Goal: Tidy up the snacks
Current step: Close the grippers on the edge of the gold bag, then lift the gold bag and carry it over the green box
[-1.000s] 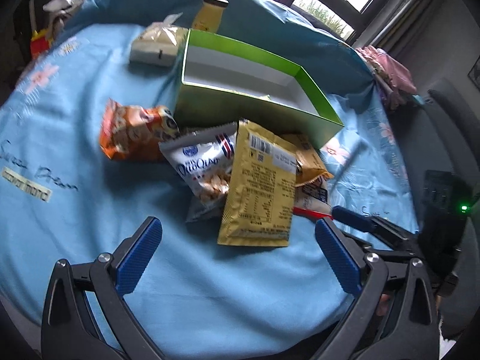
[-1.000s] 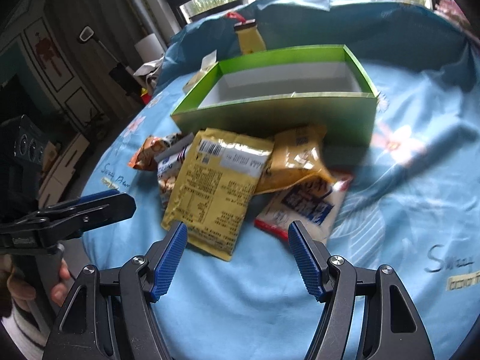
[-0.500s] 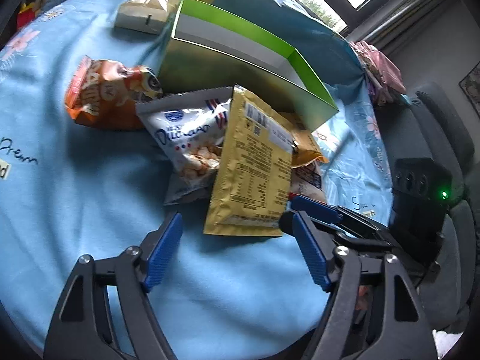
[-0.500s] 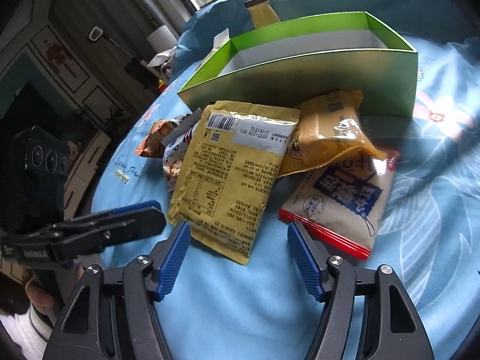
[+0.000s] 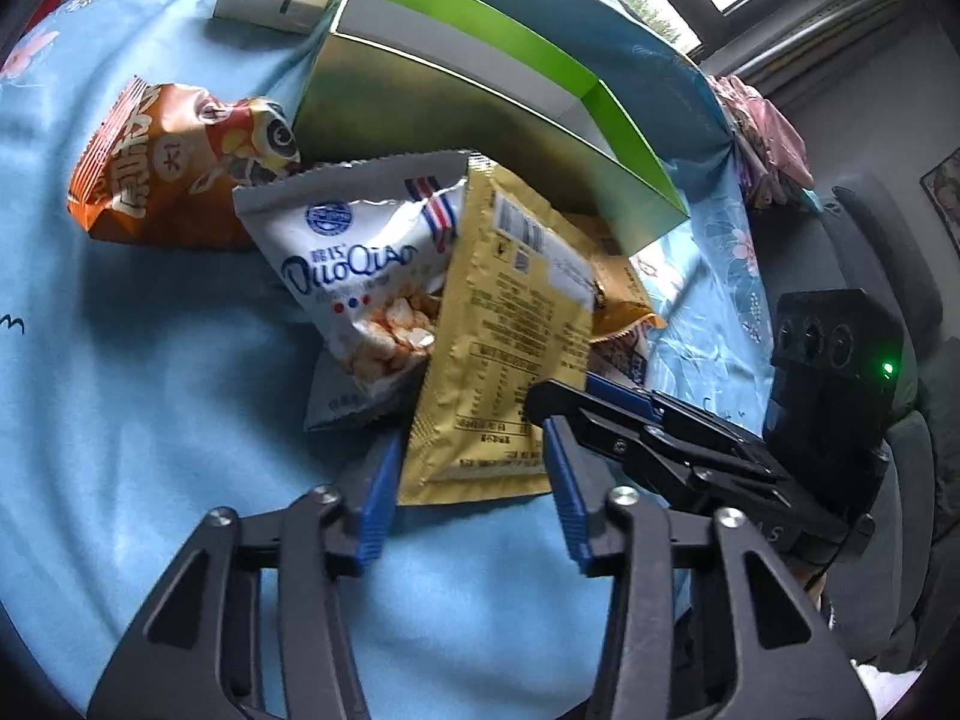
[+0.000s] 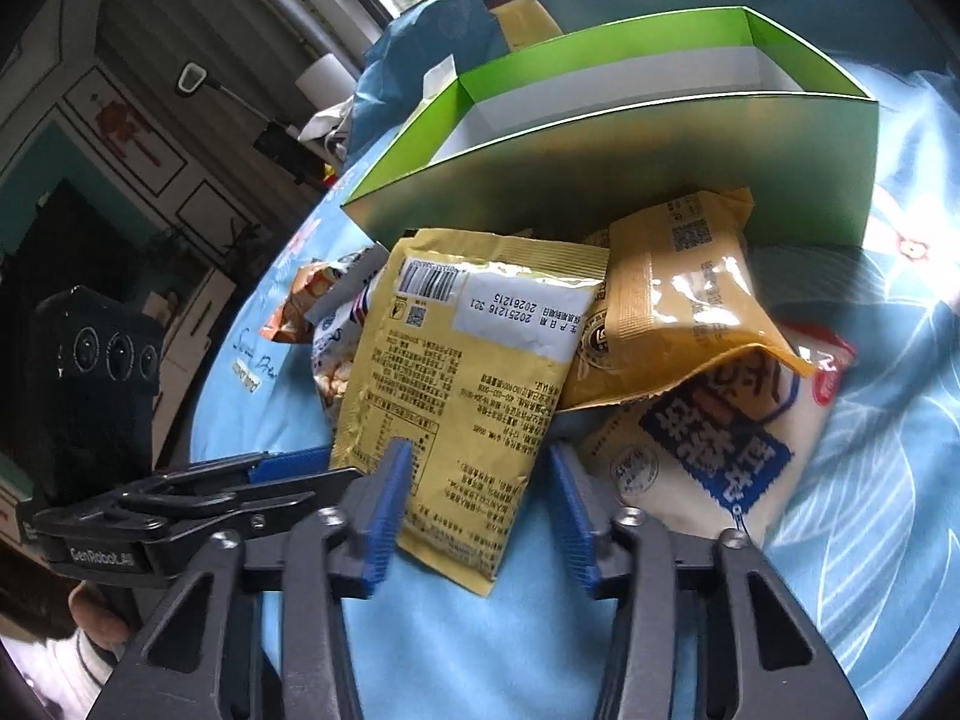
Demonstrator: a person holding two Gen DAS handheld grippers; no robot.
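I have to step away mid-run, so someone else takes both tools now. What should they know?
Left tool: jaws closing around the near edge of the yellow packet; the pads do not seem to press yet.
Right tool: also closing on that same packet, from the other side.
Pile: the yellow packet lies on top of the white puff bag, beside the orange bag, the tan pouch and the blue-label pack, all in front of the green box.
Done: no snack is visible in the box.
Left: every snack.
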